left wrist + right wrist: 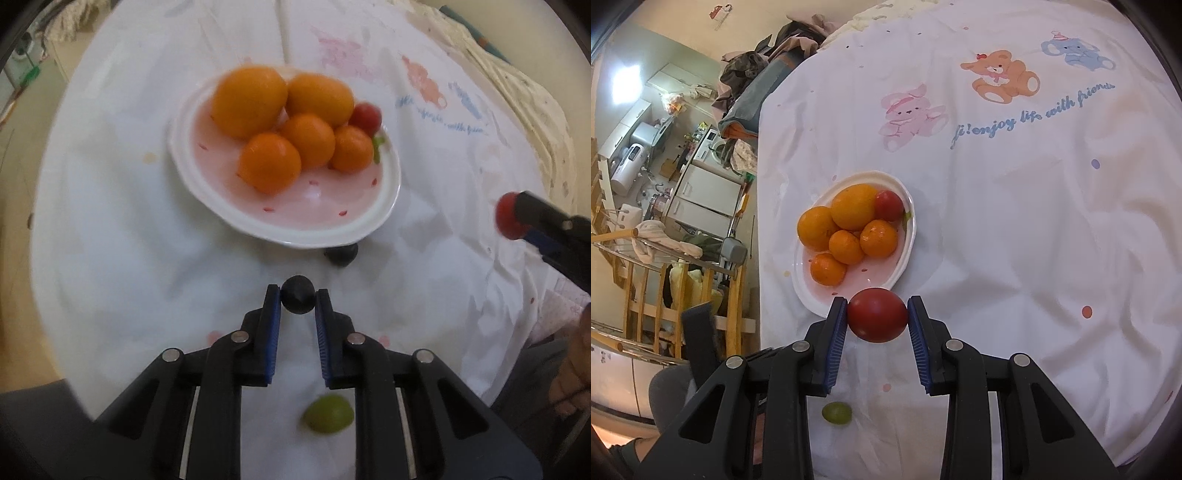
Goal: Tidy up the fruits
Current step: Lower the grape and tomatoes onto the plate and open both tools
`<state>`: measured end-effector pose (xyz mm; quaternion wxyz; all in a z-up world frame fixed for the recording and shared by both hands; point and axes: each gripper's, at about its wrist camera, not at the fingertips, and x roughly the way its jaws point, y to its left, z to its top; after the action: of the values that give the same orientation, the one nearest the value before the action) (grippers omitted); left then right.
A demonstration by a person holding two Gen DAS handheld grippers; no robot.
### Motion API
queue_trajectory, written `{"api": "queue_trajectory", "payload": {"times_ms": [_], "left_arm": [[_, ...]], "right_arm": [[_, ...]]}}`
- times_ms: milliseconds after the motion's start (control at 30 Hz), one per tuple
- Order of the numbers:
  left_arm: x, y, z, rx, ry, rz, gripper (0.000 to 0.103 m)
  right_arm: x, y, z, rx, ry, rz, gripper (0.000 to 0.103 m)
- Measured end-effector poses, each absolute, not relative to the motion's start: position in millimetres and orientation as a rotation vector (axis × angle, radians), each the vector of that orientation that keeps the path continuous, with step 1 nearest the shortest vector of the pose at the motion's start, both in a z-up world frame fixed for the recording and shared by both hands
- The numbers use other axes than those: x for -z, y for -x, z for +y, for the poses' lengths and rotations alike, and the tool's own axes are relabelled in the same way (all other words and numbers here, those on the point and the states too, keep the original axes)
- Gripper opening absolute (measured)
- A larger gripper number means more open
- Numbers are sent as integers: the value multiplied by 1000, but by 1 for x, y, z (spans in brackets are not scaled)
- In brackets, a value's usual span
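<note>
A white and pink plate (pixel 332 221) (pixel 809 291) holds several oranges (pixel 269 162) (pixel 853 206) and a small red tomato (pixel 365 116) (pixel 888 205). My left gripper (pixel 297 300) is shut on a dark blue-black grape (pixel 297 297), lifted just in front of the plate. A second dark grape (pixel 341 254) lies at the plate's near rim. A green grape (pixel 328 412) (pixel 836 412) rests on the cloth below the grippers. My right gripper (pixel 877 314) is shut on a red tomato (pixel 877 315) near the plate's front edge; it shows at the right in the left wrist view, gripper (pixel 517 218), tomato (pixel 508 218).
A white tablecloth (pixel 1015 221) printed with cartoon bears covers the table. Its left edge drops off to a cluttered room with wooden railing (pixel 646 288). A person's hand (pixel 572 369) shows at the right edge of the left wrist view.
</note>
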<state>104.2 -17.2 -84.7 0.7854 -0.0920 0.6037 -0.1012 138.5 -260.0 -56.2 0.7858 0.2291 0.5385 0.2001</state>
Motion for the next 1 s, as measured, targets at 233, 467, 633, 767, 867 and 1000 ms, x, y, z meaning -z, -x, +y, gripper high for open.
{"api": "queue_trajectory", "payload": {"times_ms": [233, 467, 633, 767, 867, 1000], "left_arm": [[42, -119, 18, 154, 185, 1198, 15], [34, -154, 27, 88, 116, 1150, 15], [50, -169, 24, 81, 108, 1156, 15], [65, -179, 24, 79, 122, 1169, 16], [70, -181, 20, 93, 114, 1166, 16], [77, -183, 16, 87, 100, 1184, 16]], "right_arm": [[47, -151, -258, -479, -532, 1135, 35], [46, -187, -251, -490, -520, 1121, 35], [62, -211, -244, -474, -487, 1153, 35], [77, -228, -235, -474, -461, 1182, 35], [89, -235, -227, -476, -437, 1205, 35], [100, -241, -222, -472, -423, 1227, 35]]}}
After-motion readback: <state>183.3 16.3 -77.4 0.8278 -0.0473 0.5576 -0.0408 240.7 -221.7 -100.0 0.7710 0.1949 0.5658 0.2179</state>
